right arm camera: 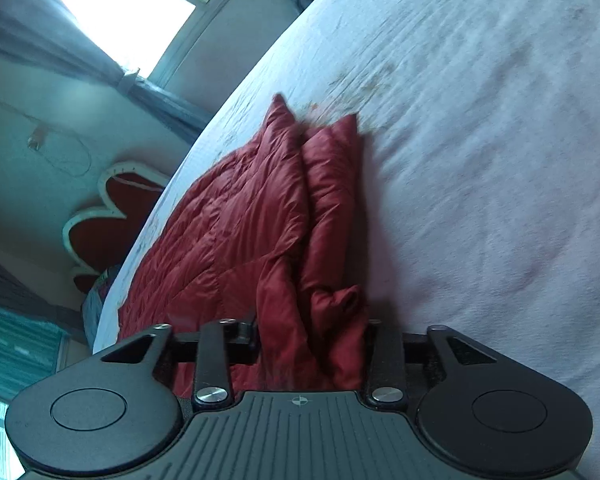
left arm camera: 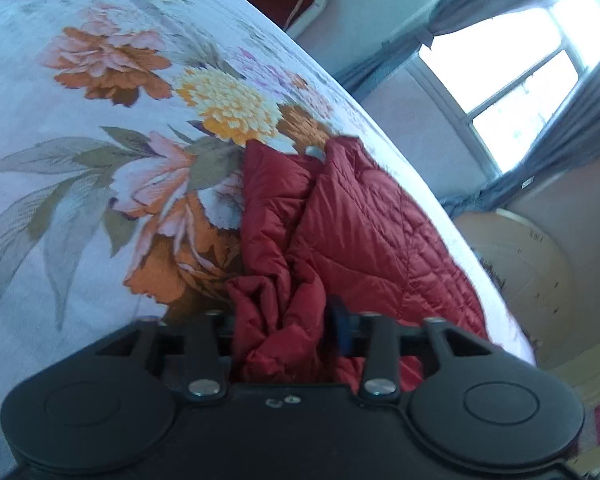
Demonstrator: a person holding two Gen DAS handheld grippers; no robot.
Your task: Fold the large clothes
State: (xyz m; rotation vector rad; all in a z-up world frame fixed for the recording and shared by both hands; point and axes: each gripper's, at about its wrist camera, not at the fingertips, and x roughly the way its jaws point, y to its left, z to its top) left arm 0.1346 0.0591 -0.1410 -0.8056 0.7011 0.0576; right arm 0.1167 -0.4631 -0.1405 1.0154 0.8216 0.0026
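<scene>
A red quilted jacket [left arm camera: 360, 232] lies on the flowered bed sheet [left arm camera: 80, 120], bunched in folds toward me. My left gripper [left arm camera: 280, 332] is shut on a bunched fold of the jacket, which fills the gap between its jaws. In the right wrist view the same red jacket [right arm camera: 240, 224] stretches away along the bed, and my right gripper [right arm camera: 312, 344] is shut on another bunched edge of it. The fingertips of both grippers are hidden by the cloth.
The bed's pale sheet [right arm camera: 480, 160] spreads wide to the right of the jacket. A window with grey-blue curtains [left arm camera: 520, 80] is beyond the bed edge. A red heart-shaped headboard [right arm camera: 108, 220] stands at the far end. A round wooden tabletop [left arm camera: 520, 264] leans by the wall.
</scene>
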